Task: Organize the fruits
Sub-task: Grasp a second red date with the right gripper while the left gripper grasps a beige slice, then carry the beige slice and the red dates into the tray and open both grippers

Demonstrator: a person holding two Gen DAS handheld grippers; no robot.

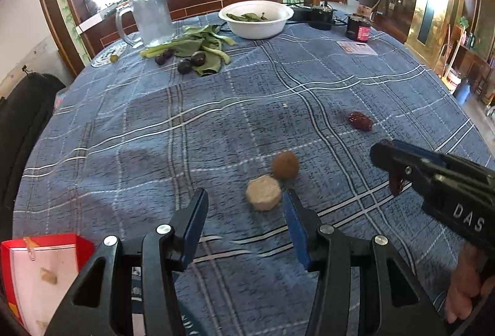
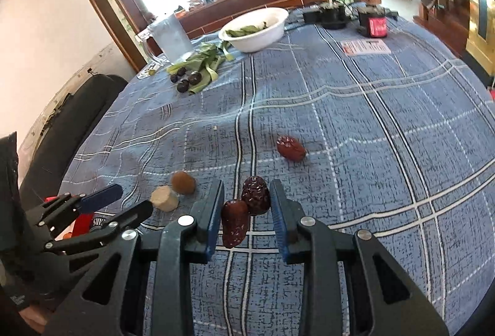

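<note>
My right gripper (image 2: 247, 209) is open around two red dates (image 2: 244, 207) that touch neither pad clearly; one date (image 1: 395, 183) hangs below it in the left wrist view. A third red date (image 2: 290, 148) lies further out on the cloth (image 1: 359, 120). My left gripper (image 1: 244, 206) is open and empty, just short of a pale cut fruit chunk (image 1: 263, 193) and a brown round fruit (image 1: 286, 164). Both show left of my right gripper (image 2: 164, 197) (image 2: 183, 182). Dark plums (image 1: 191, 61) lie on green leaves at the far left.
A white bowl (image 1: 256, 23) with leaves stands at the far side, a glass mug (image 1: 151, 17) to its left. A dark jar (image 1: 358, 27) and a card (image 1: 355, 47) sit far right. A red-edged box (image 1: 40, 271) is at the near left corner.
</note>
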